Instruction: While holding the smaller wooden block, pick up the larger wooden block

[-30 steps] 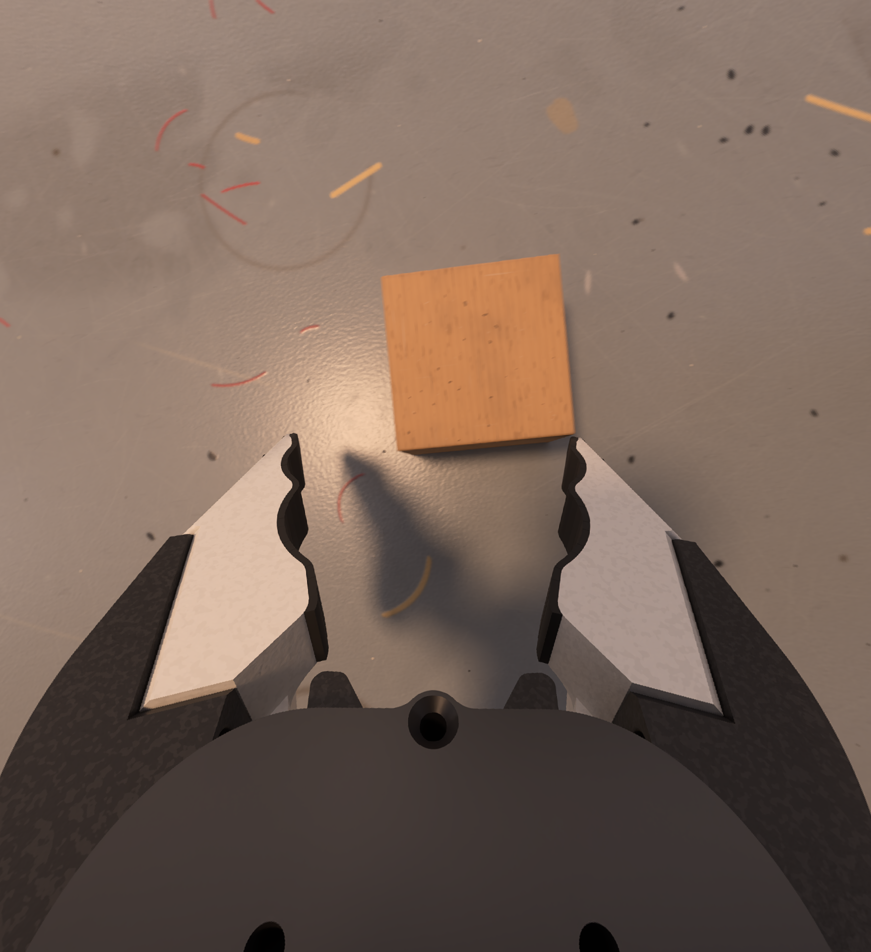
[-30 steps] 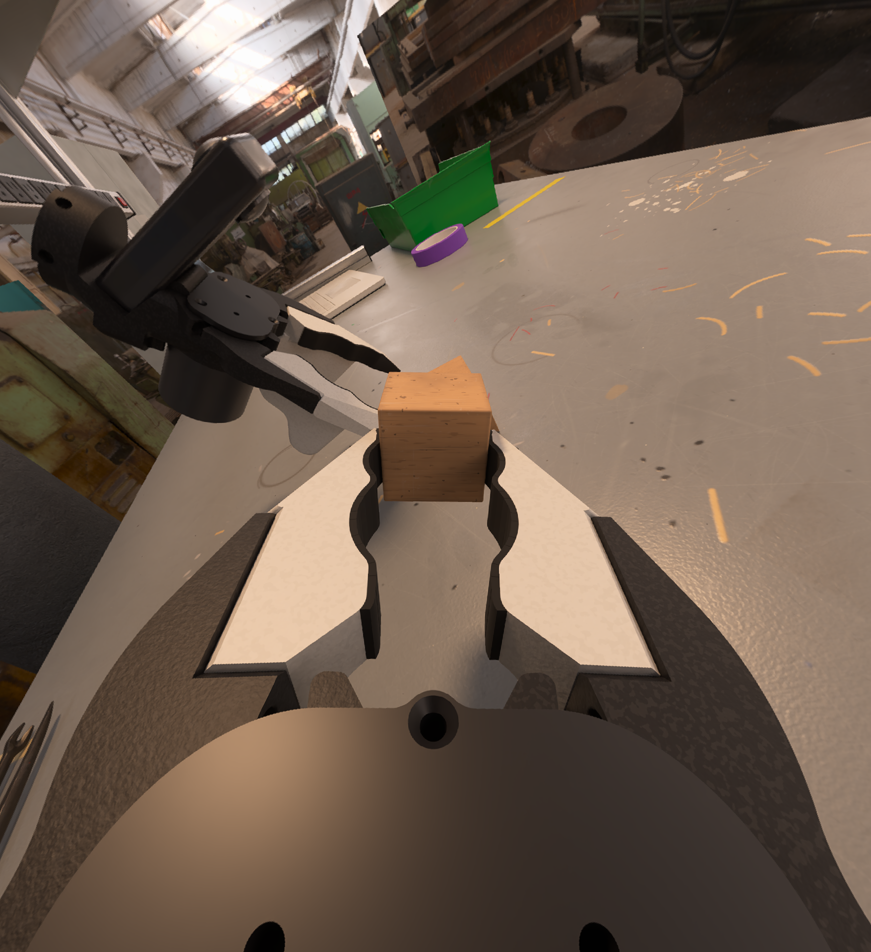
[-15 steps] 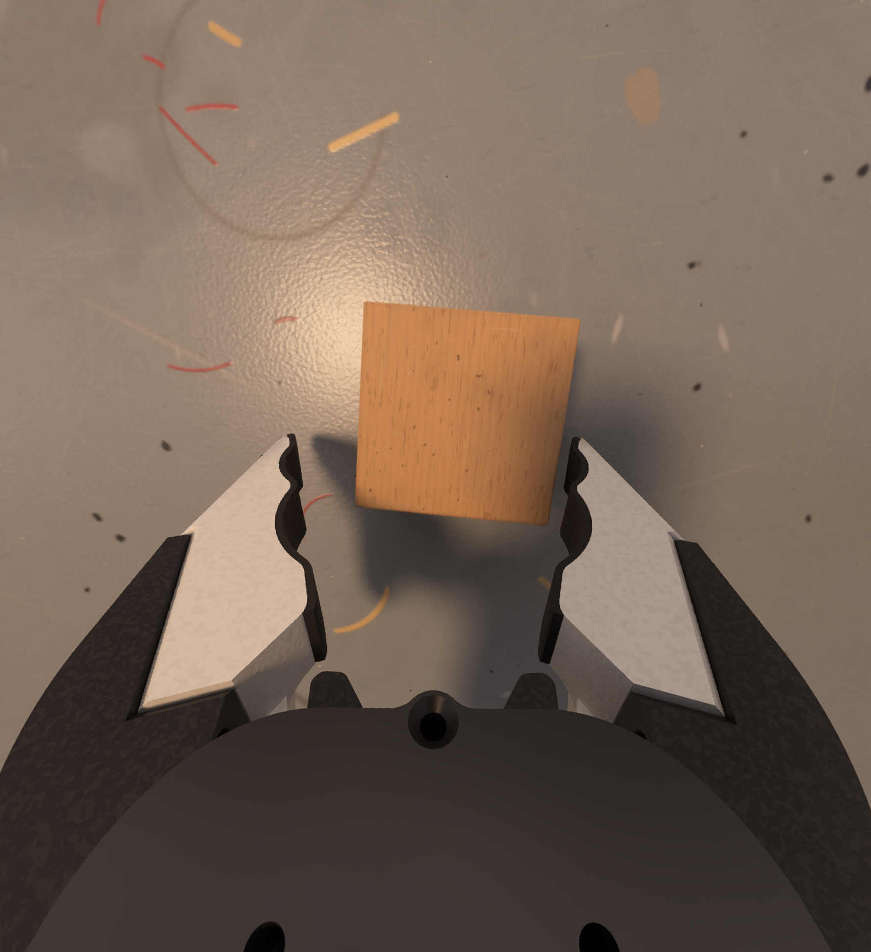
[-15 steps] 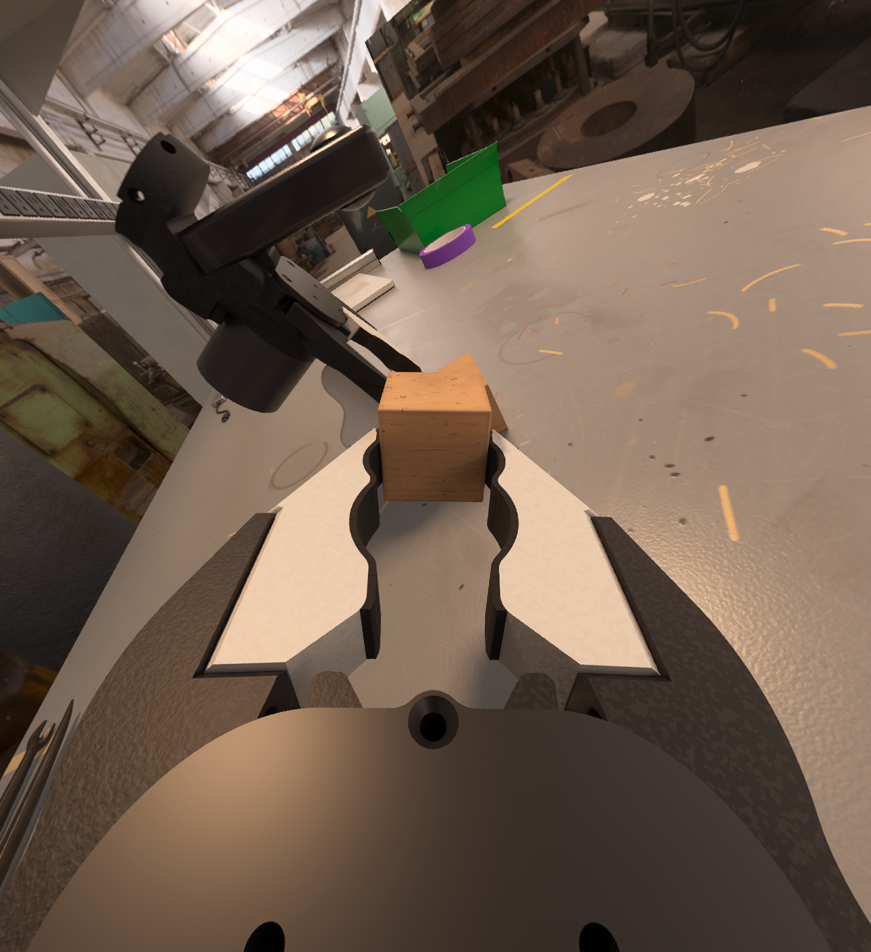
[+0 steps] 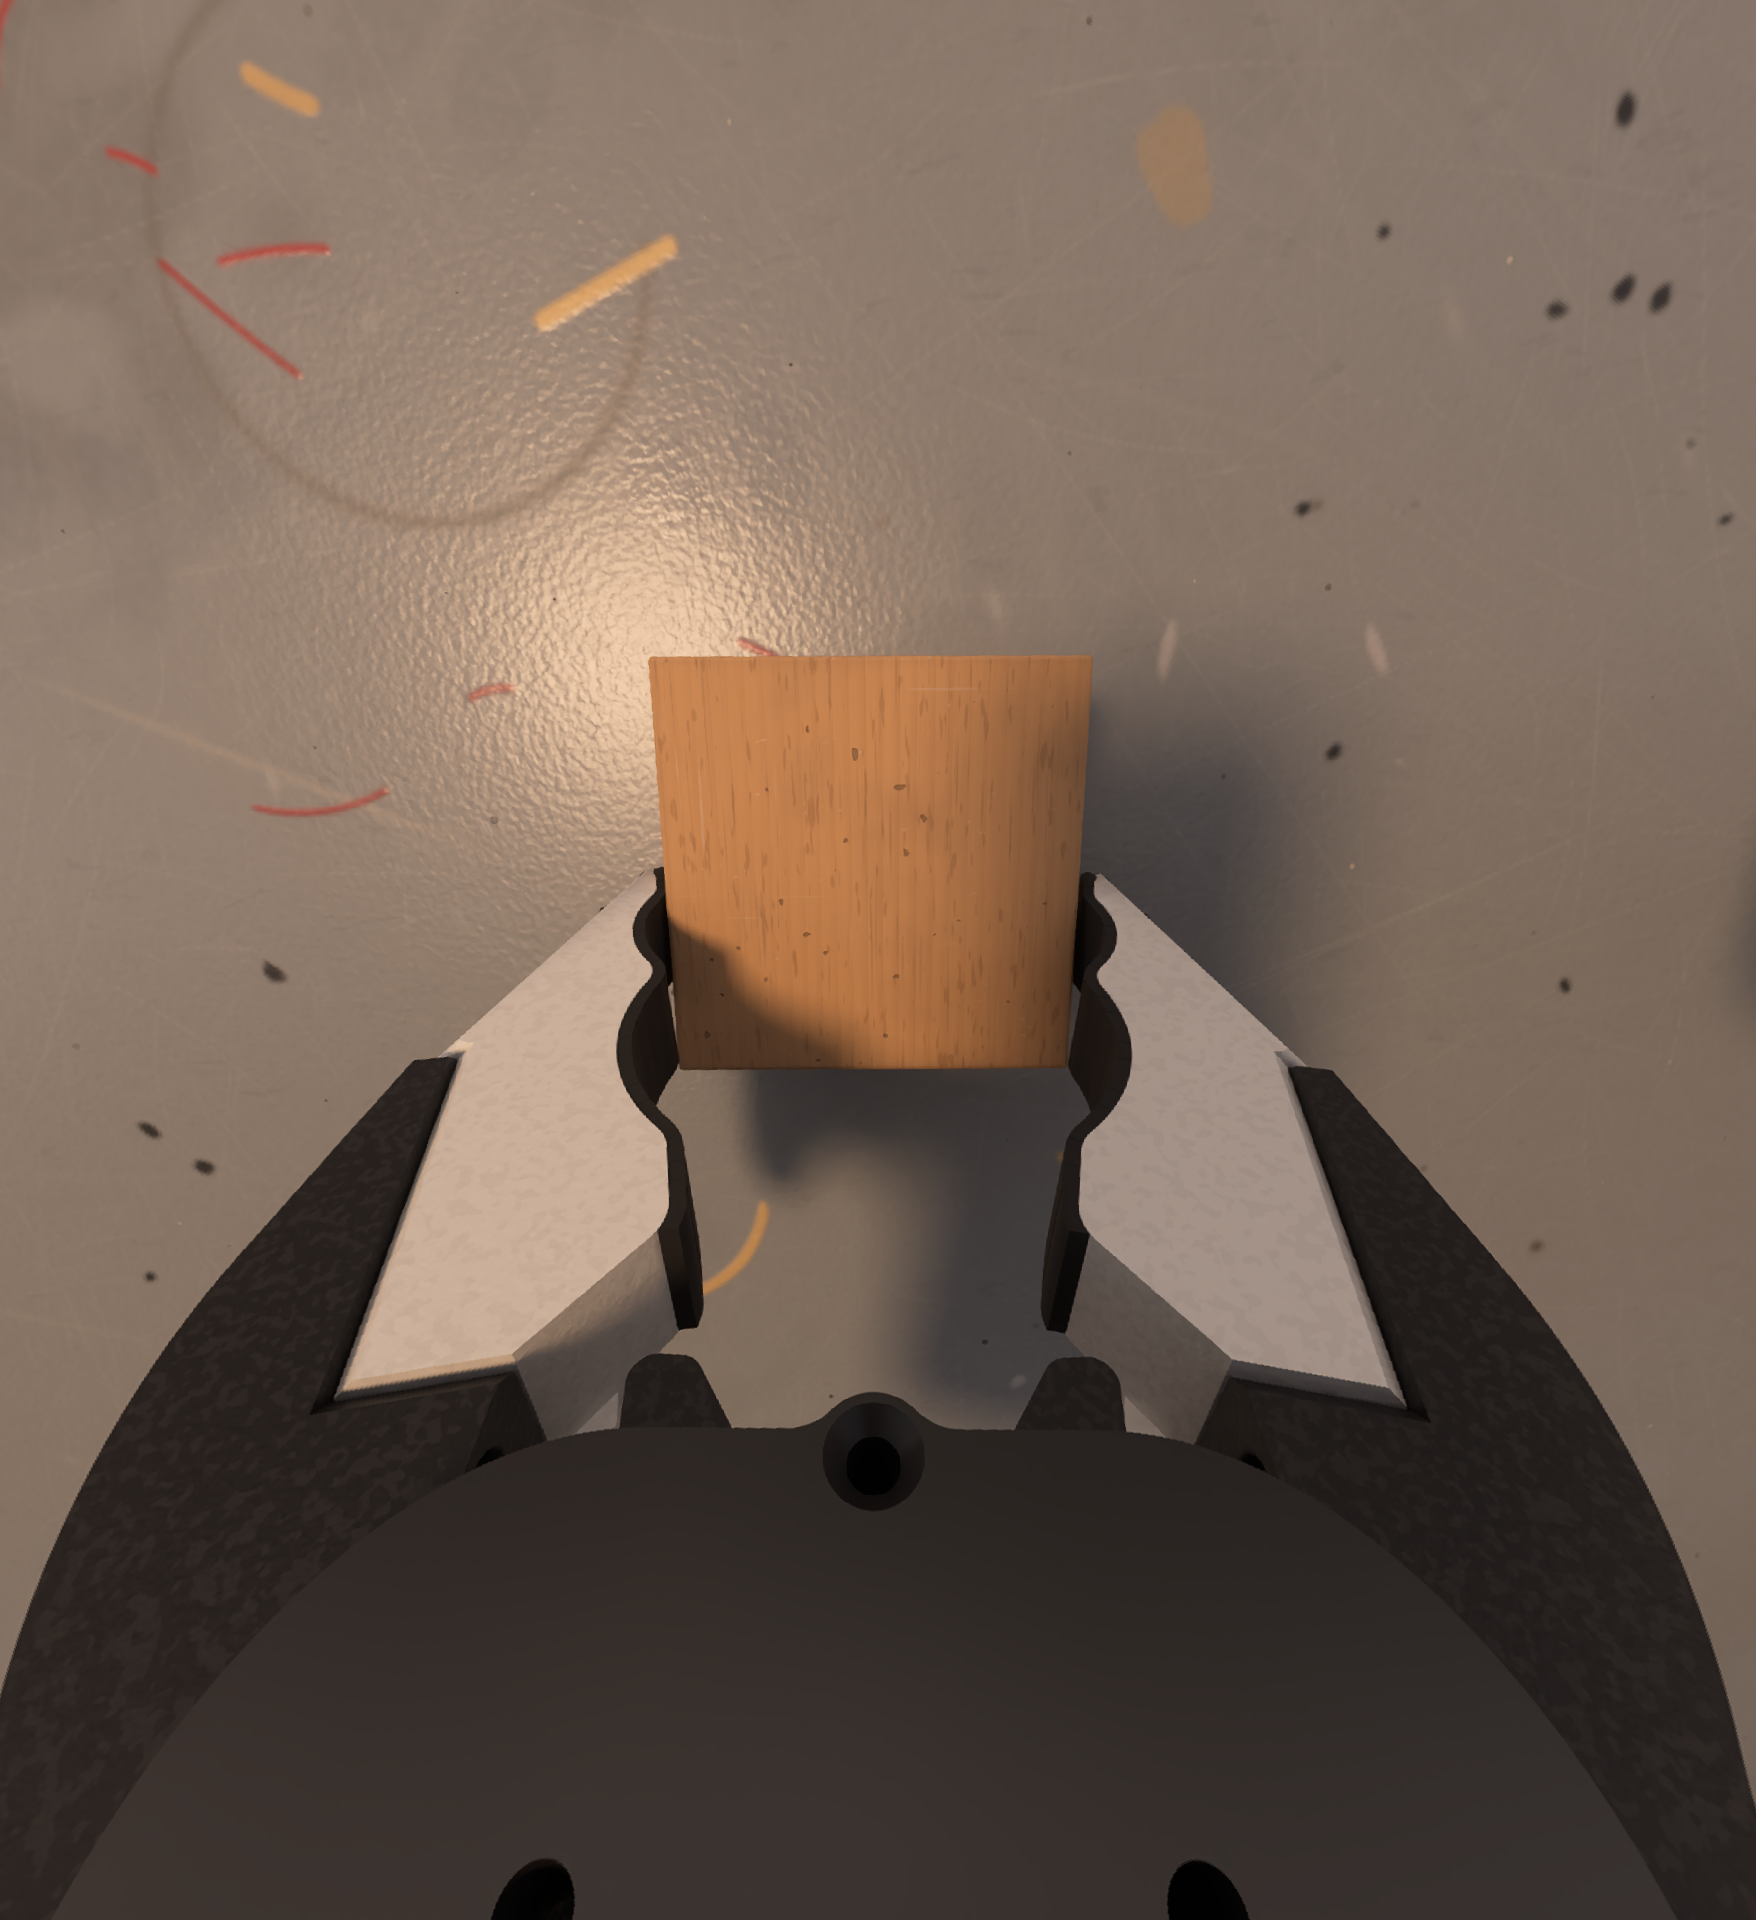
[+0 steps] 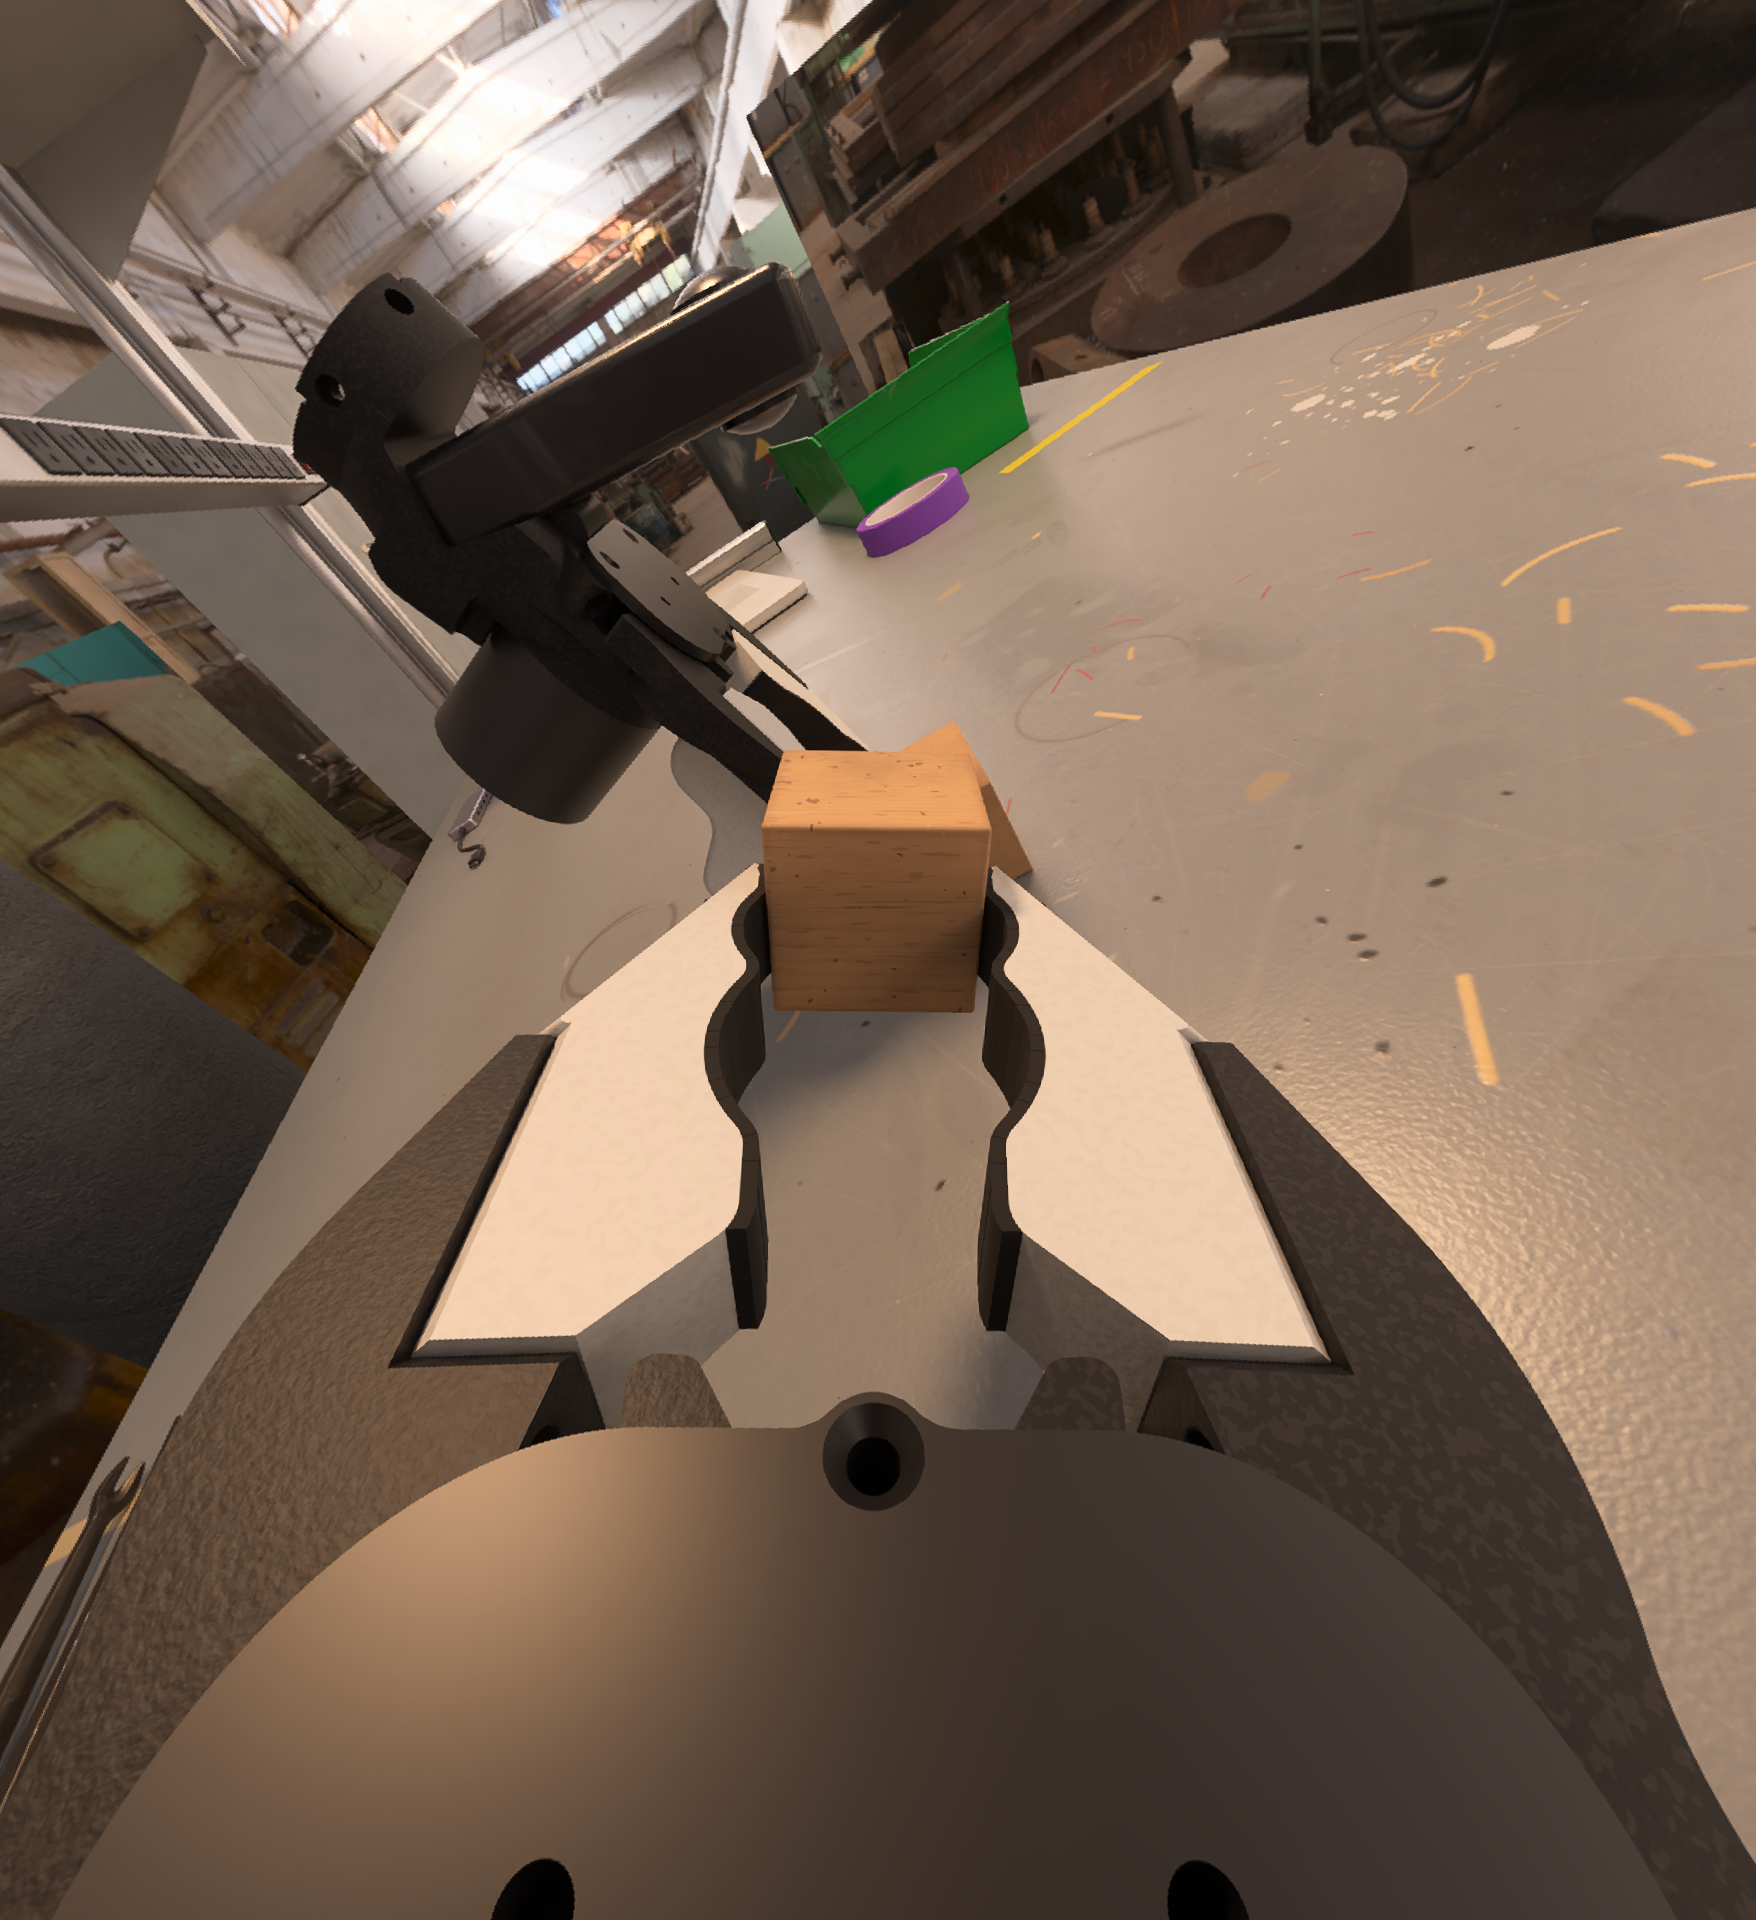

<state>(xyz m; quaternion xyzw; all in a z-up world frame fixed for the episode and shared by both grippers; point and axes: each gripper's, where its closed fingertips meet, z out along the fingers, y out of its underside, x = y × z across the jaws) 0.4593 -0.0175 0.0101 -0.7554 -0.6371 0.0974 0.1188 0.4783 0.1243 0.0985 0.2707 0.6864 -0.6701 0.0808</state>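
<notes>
Right gripper [image 6: 874, 914] fingers clamped on the small block [image 6: 874, 894], held clear of the counter [image 6: 1476, 1247]. Left gripper [image 5: 872, 935] points straight down, fingers pressed against both sides of the big block [image 5: 869, 862], which sits on the counter just behind the small one.

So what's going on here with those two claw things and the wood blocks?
Two grippers are each handling a wooden block over a grey workbench. The right gripper is clamped on the smaller block and holds it above the bench. The left gripper has its fingers against both sides of the larger block; whether that block has left the bench yet is hard to tell. Farther back sit a purple tape roll and a green bin.
</notes>
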